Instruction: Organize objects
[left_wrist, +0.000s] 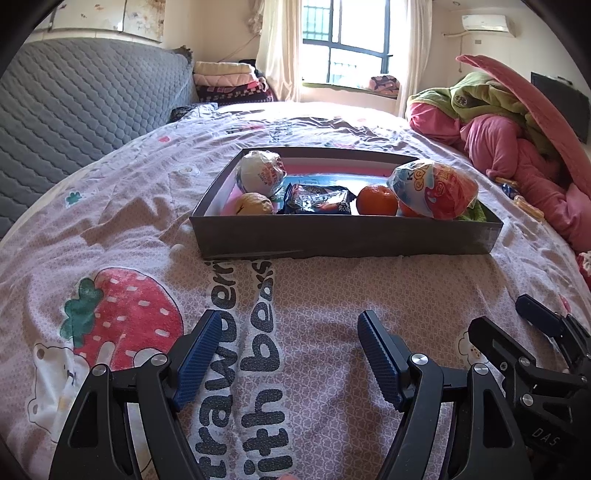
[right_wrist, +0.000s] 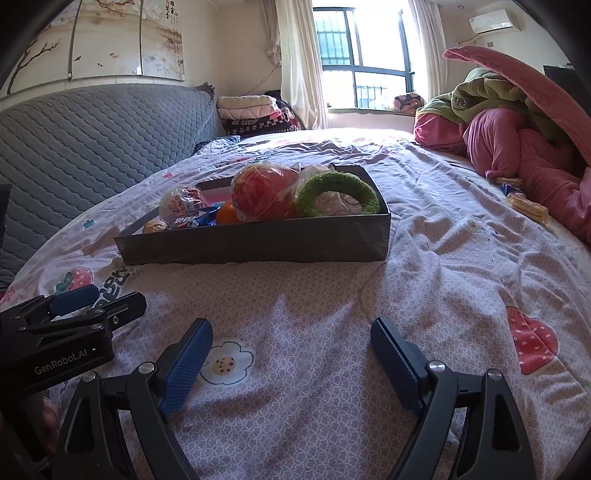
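A dark shallow box (left_wrist: 343, 236) (right_wrist: 258, 243) sits on the bed. It holds a white wrapped egg toy (left_wrist: 261, 172), a red and blue wrapped egg toy (left_wrist: 434, 190) (right_wrist: 264, 192), an orange (left_wrist: 377, 200) (right_wrist: 227, 213), a yellowish fruit (left_wrist: 254, 204), a dark snack packet (left_wrist: 317, 199) and a green fuzzy ring (right_wrist: 338, 197). My left gripper (left_wrist: 290, 326) is open and empty over the sheet, short of the box. My right gripper (right_wrist: 291, 332) is open and empty beside it, also short of the box.
A pink sheet with strawberry prints (left_wrist: 122, 314) covers the bed. Piled pink and green blankets (right_wrist: 517, 147) lie at the right, with small snack packets (right_wrist: 524, 205) beside them. A grey quilted headboard (left_wrist: 74, 110) stands at the left.
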